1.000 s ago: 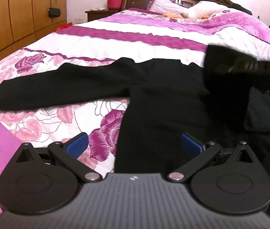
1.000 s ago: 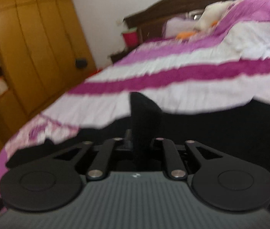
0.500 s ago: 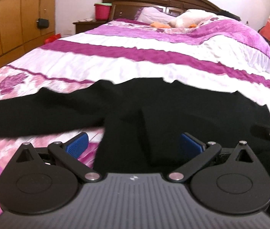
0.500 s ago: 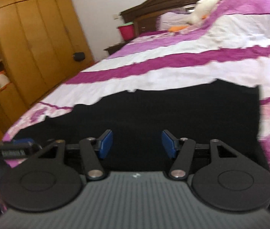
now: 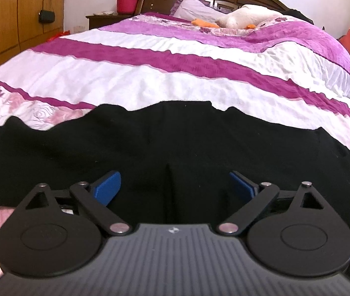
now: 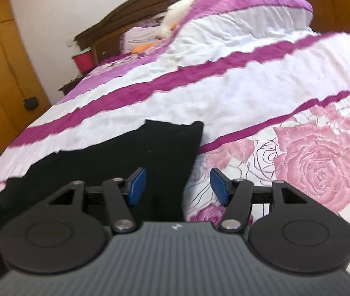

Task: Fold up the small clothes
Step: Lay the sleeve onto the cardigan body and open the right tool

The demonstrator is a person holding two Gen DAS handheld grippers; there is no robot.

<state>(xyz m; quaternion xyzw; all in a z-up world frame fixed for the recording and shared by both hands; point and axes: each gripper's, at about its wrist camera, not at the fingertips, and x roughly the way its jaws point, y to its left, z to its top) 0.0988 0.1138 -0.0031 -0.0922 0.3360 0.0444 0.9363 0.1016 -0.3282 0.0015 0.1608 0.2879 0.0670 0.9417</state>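
A black long-sleeved garment (image 5: 150, 143) lies flat on the bed, one sleeve stretched to the left, the right side folded over the body. My left gripper (image 5: 175, 187) is open and empty, low over the garment's middle. In the right wrist view the garment (image 6: 130, 157) fills the lower left, its folded right edge running down between the fingers. My right gripper (image 6: 178, 185) is open and empty just above that edge, its left pad over black cloth, its right pad over bedspread.
The bed has a pink, purple and white floral bedspread (image 5: 175, 74). Pillows and a white plush toy (image 5: 239, 19) lie by the dark headboard. A red bucket (image 5: 126, 1) stands on a nightstand. Wooden wardrobes (image 5: 14, 12) line the left wall.
The right gripper carried a black sleeve across, opened and let it go, then swung right over the folded edge. The left gripper moved forward, low over the garment.
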